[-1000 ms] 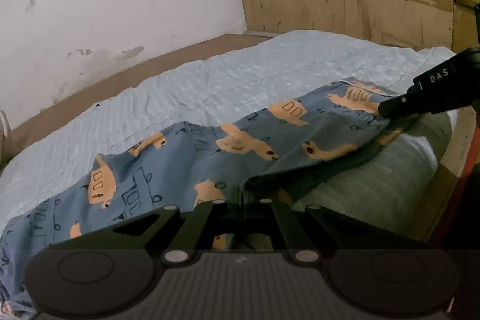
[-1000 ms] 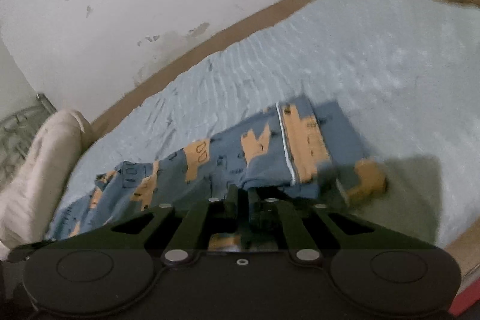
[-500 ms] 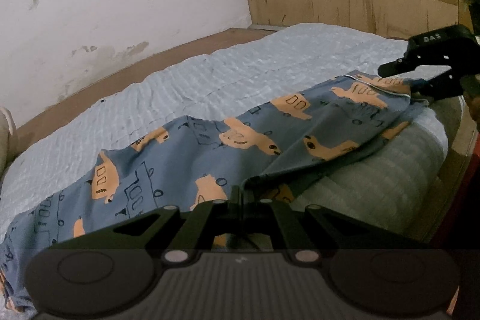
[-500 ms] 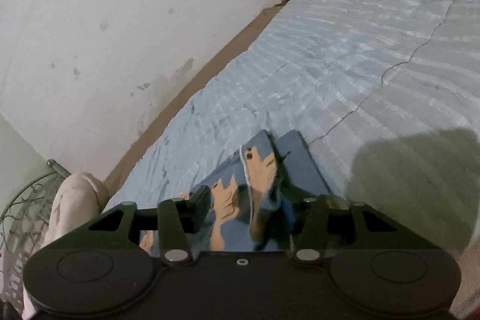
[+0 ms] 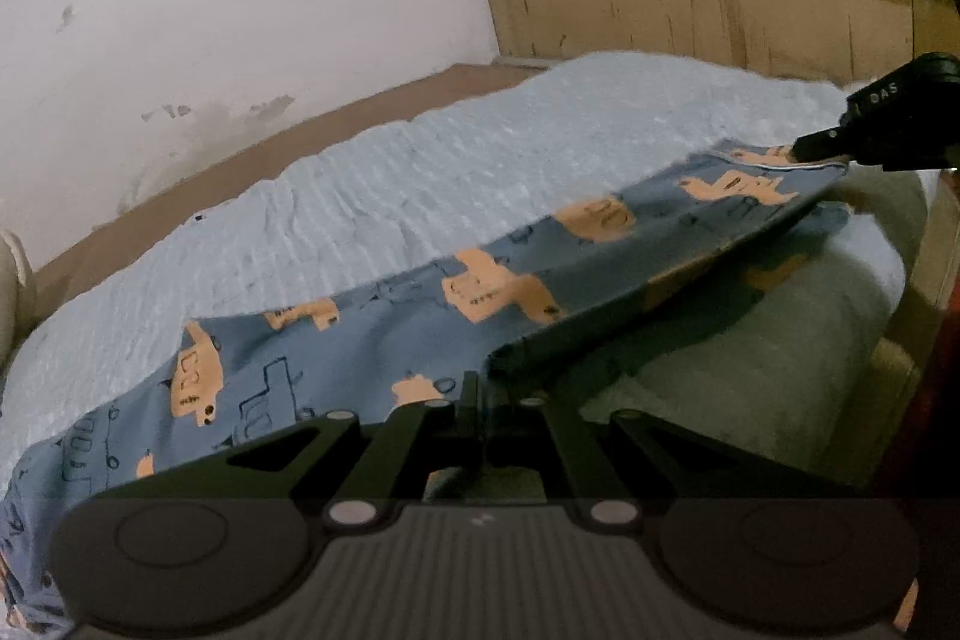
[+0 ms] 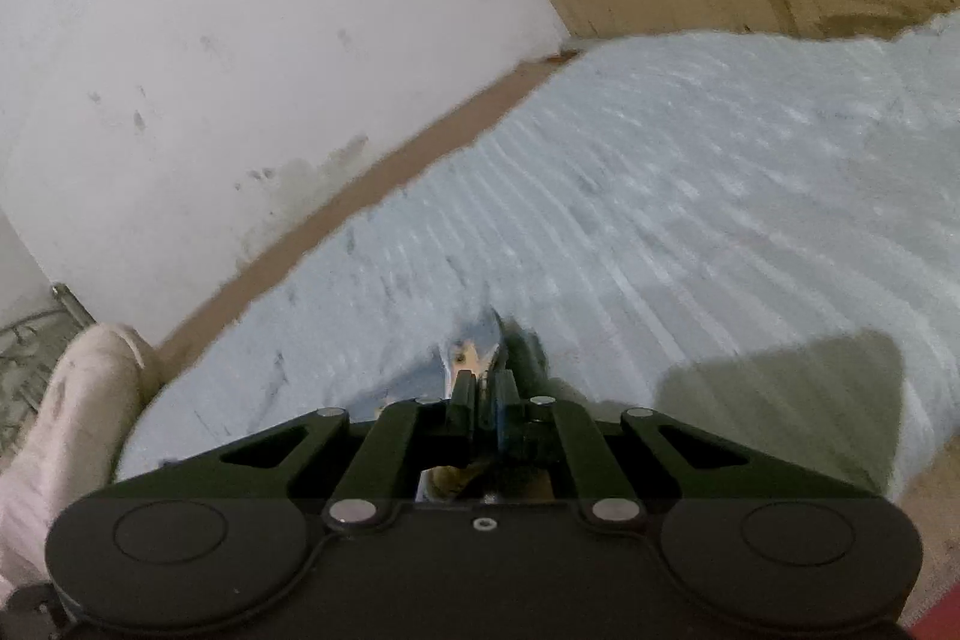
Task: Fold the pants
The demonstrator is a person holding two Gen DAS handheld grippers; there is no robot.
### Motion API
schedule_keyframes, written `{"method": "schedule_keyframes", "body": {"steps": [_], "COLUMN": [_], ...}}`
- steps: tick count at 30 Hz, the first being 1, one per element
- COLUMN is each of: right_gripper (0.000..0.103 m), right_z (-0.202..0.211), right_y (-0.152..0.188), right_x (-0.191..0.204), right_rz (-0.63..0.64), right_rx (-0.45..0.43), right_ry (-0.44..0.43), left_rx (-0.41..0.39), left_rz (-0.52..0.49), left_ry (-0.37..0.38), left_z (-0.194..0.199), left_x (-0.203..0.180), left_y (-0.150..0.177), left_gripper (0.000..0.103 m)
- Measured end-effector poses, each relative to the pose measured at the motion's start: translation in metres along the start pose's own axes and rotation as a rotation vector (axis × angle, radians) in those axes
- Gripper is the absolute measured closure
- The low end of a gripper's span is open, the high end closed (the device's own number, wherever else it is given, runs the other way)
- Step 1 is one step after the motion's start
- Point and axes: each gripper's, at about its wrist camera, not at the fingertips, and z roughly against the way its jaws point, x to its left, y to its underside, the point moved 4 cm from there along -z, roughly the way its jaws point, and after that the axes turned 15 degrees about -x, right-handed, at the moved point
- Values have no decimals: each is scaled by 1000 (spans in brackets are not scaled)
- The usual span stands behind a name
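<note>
Pants [image 5: 372, 340] cut off lower left; bedspread [image 6: 690, 196] motion-blurred.

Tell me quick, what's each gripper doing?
Left gripper: shut on the truck-print pants.
Right gripper: shut on the pants' end.

Bed [image 5: 480, 172], pale blue ribbed cover; patterned blue pants [image 5: 372, 340] across it.

**One marking readable**

The letters "DAS" stand in white on the black body of the right claw [image 5: 798, 152], seen from the left wrist view at the right edge of the bed [image 5: 480, 172]. No other text, number or brand can be read; the pants [image 5: 480, 292] bear only drawn vehicles.
</note>
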Motion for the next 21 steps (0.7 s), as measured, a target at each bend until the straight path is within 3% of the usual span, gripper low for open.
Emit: {"method": "schedule_keyframes", "body": {"steps": [5,14,20,21], "right_gripper": [98,98,97,96], "right_z": [2,6,2,1], "right_y": [15,9,14,15], "right_x": [-9,-7,-8,-8], "right_rz": [4,41,71,81], "right_rx": [8,-44,-19,-6], "right_ry": [29,43,61,60], "left_rx": [19,-3,7,8], "left_rz": [5,46,54,65], "left_ry": [8,0,16,21], "left_z": [-1,-2,-7,-6], "left_x": [-1,-2,1,3], "left_y": [7,5,10,10], "left_gripper": [103,103,103,99]}}
